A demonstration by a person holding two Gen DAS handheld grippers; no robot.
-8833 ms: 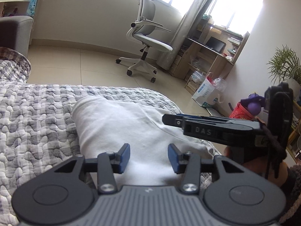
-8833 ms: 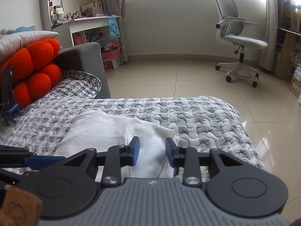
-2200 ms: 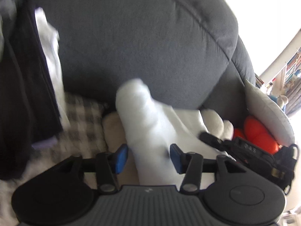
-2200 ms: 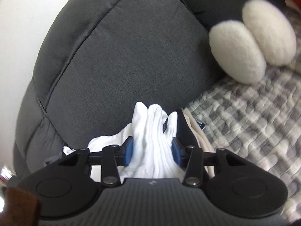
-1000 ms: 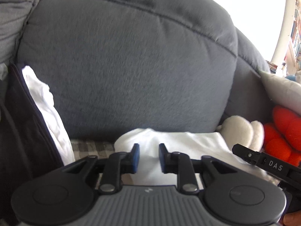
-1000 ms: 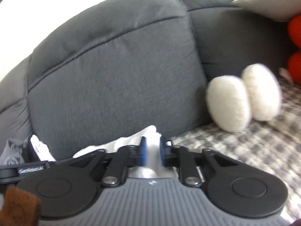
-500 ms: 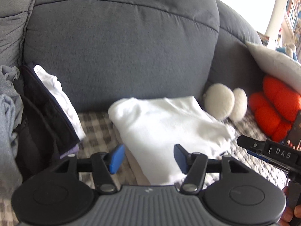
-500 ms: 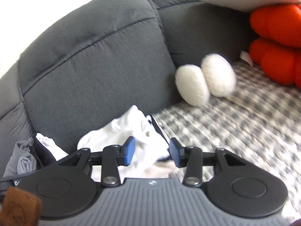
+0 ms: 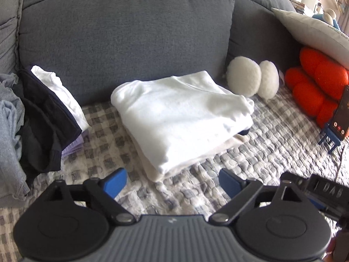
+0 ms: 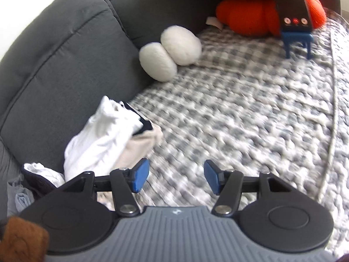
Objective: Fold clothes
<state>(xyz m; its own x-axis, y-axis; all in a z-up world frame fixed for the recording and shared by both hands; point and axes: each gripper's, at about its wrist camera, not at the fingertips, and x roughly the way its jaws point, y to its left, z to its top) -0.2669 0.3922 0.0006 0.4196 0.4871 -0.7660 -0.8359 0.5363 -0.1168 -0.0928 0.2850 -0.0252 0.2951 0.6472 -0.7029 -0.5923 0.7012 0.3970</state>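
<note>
A folded white garment [image 9: 183,118] lies on top of a folded beige one [image 9: 152,170] on the grey-checked sofa cover, against the grey back cushion. In the right wrist view the same white garment [image 10: 102,139] sits at the left with the beige piece [image 10: 139,146] and a dark edge under it. My left gripper [image 9: 172,181] is open and empty, a little in front of the stack. My right gripper [image 10: 174,176] is open and empty over the bare cover, to the right of the stack.
Unfolded clothes lie at the left: a black piece [image 9: 41,118], a white one [image 9: 59,91], a light blue one [image 9: 8,126]. A white plush [image 9: 253,78] and an orange plush [image 9: 316,83] lie at the right. A phone on a blue stand [image 10: 292,15] stands on the cover.
Both grippers let go of the white garment, opened wide and drew back from the stack. The right gripper swung to the right over the cover.
</note>
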